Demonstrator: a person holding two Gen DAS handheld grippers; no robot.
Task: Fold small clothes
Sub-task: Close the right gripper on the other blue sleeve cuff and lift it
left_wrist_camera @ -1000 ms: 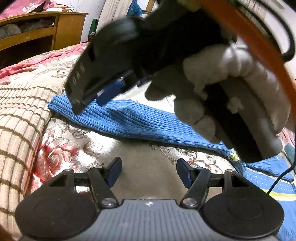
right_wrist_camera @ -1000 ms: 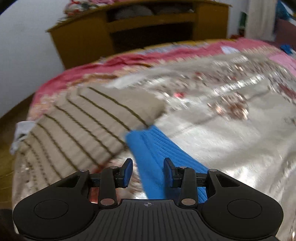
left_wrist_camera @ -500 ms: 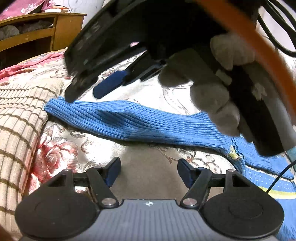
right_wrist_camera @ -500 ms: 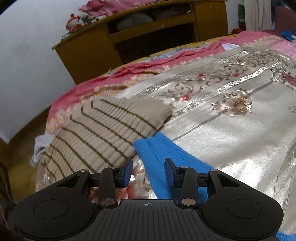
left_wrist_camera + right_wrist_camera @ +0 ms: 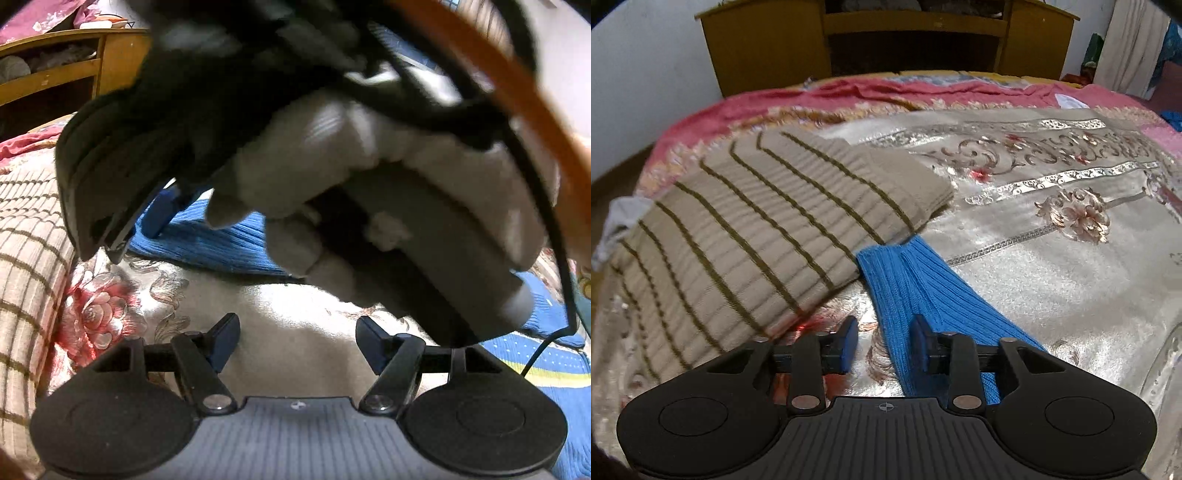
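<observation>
A blue ribbed knit sleeve of a small blue sweater lies stretched across the silver floral bedspread. Its cuff end touches a folded beige striped garment. My right gripper is open and low over the sleeve, one finger at each side of its near edge. In the left wrist view the sleeve lies ahead and the sweater's body with a yellow stripe is at the right. My left gripper is open and empty above the bedspread. The gloved hand holding the right gripper fills the upper view.
A wooden shelf unit stands past the bed's far edge. A pink blanket lines the far side of the bed. A black cable hangs at the right of the left wrist view.
The right gripper has swung down and closer over the sleeve near its cuff. In the left wrist view the gloved hand has dropped lower and nearer. The left gripper has hardly moved.
</observation>
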